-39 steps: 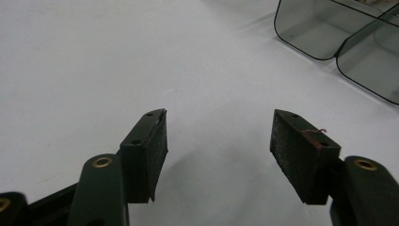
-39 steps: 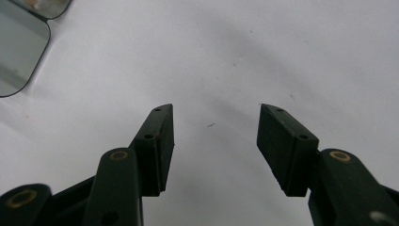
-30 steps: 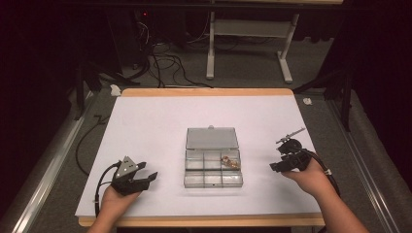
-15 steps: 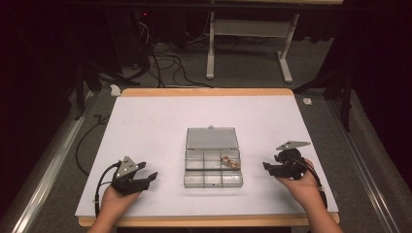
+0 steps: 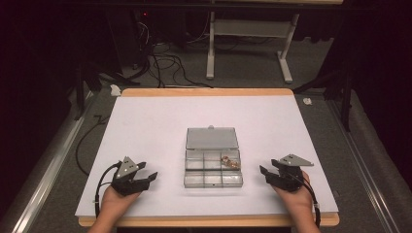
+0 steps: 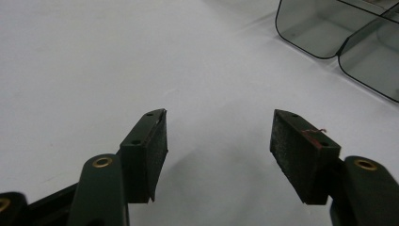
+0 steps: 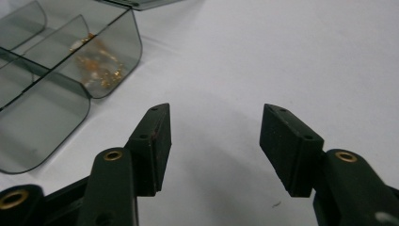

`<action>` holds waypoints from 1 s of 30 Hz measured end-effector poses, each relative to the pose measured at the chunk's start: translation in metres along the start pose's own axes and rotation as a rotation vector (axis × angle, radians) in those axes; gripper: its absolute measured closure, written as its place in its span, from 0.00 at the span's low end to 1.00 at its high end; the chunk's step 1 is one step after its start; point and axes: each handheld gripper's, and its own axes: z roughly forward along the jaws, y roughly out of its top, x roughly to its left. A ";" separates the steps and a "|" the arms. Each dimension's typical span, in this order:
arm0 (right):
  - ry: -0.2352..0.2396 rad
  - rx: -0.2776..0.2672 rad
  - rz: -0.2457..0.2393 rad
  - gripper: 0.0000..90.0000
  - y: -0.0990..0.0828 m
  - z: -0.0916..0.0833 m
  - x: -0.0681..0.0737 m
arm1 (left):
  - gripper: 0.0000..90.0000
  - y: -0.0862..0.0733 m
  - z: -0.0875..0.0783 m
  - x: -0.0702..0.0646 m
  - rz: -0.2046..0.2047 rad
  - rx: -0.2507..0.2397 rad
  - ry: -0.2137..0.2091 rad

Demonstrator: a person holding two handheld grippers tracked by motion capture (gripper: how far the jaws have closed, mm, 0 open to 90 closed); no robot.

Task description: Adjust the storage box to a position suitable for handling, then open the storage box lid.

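White table (image 5: 155, 126): clear compartment box (image 5: 213, 165), lid open; small gold pieces (image 7: 101, 66), indistinct, seen in one cell. Left gripper (image 6: 219, 141) and right gripper (image 7: 214, 136) are held spread, empty.

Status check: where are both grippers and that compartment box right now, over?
Left gripper and right gripper open, empty, low on white table. Clear grey plastic compartment box between them, lid open, gold bits in one right-side cell. Nothing in the way.

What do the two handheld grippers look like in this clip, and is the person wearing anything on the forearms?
Both the left gripper and right gripper are black, each with two flat rectangular pads on arms with brass-coloured rivets, a grey three-cornered plate on top and a black trailing cable. A thin red thread clings to one left pad. No sleeves show on the forearms.
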 end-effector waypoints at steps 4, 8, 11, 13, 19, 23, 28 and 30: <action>-0.013 -0.058 -0.001 0.49 -0.009 -0.001 0.000 | 0.42 0.000 0.000 -0.002 0.013 -0.006 0.015; 0.000 -0.078 0.033 0.46 -0.011 -0.003 -0.004 | 0.43 0.000 0.000 -0.002 0.002 -0.001 0.030; -0.003 -0.099 0.039 0.47 -0.012 -0.005 -0.004 | 0.45 0.000 0.001 -0.002 0.005 0.004 0.043; -0.008 -0.096 0.029 0.46 -0.012 -0.004 -0.003 | 0.45 0.000 0.001 -0.003 0.010 0.006 0.048; 0.009 -0.111 0.018 0.46 -0.010 -0.006 -0.003 | 0.53 0.007 -0.001 -0.002 -0.041 0.001 0.019; 0.024 -0.110 0.037 0.46 -0.003 -0.007 -0.006 | 0.47 0.026 0.002 -0.006 -0.065 -0.036 -0.013; 0.025 -0.089 0.031 0.46 0.010 -0.005 -0.005 | 0.47 0.050 0.009 -0.003 -0.135 -0.052 -0.045; 0.025 -0.081 0.018 0.46 0.018 -0.003 -0.005 | 0.47 0.059 0.016 -0.004 -0.136 -0.048 -0.056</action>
